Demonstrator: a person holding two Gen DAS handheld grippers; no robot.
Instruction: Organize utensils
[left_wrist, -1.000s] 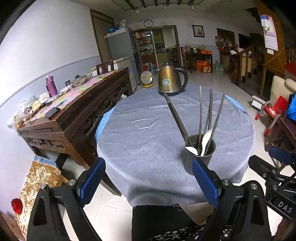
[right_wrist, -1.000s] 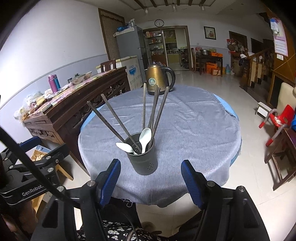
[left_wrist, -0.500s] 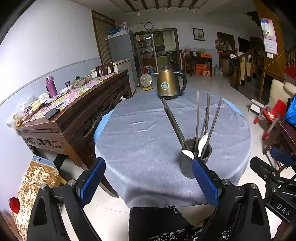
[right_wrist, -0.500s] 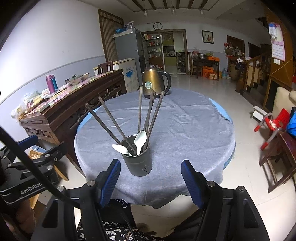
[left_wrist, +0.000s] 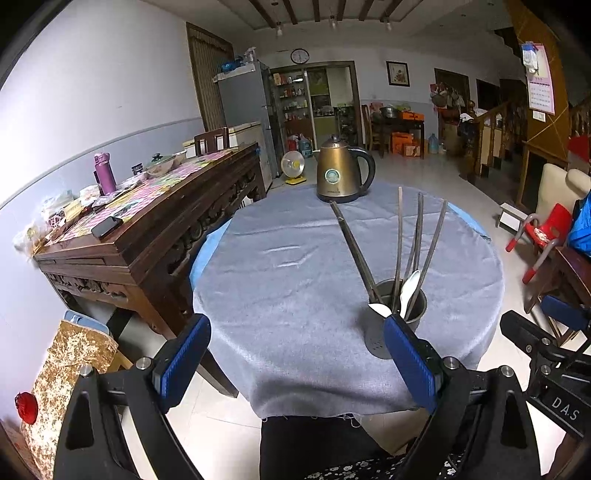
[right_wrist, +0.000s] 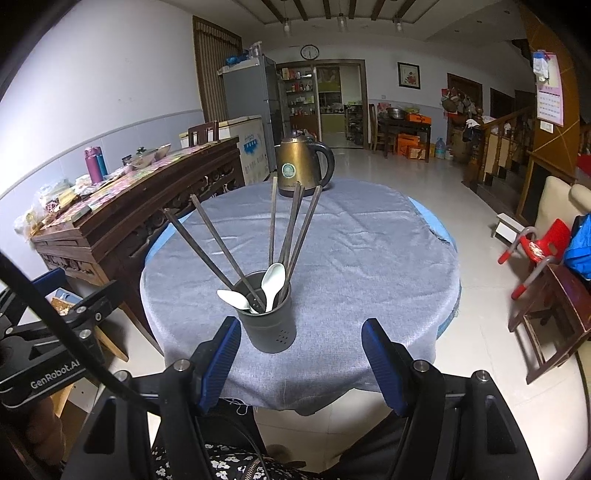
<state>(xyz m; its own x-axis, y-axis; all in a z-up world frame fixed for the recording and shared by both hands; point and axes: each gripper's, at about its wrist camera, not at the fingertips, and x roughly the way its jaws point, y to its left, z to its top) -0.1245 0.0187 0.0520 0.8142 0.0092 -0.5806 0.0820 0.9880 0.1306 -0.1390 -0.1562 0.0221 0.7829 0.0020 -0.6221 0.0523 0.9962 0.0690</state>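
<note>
The dark grey cylindrical metal utensil holder (right_wrist: 271, 325) stood near the round grey-clothed table's (right_wrist: 369, 258) near edge, already holding the dark chopsticks (right_wrist: 291, 225) and two white spoons (right_wrist: 273, 278). Nothing loose remained visible. Both the left gripper (left_wrist: 295, 354) and right gripper (right_wrist: 301, 360) hung wide and empty, so sorting looked finished.

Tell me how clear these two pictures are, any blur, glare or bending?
Left wrist view: sharp, fisheye bends the walls, dark corners, dim room, faint sheen on the kettle. Right wrist view: equally sharp, the holder crisp, same curved edges.
</note>
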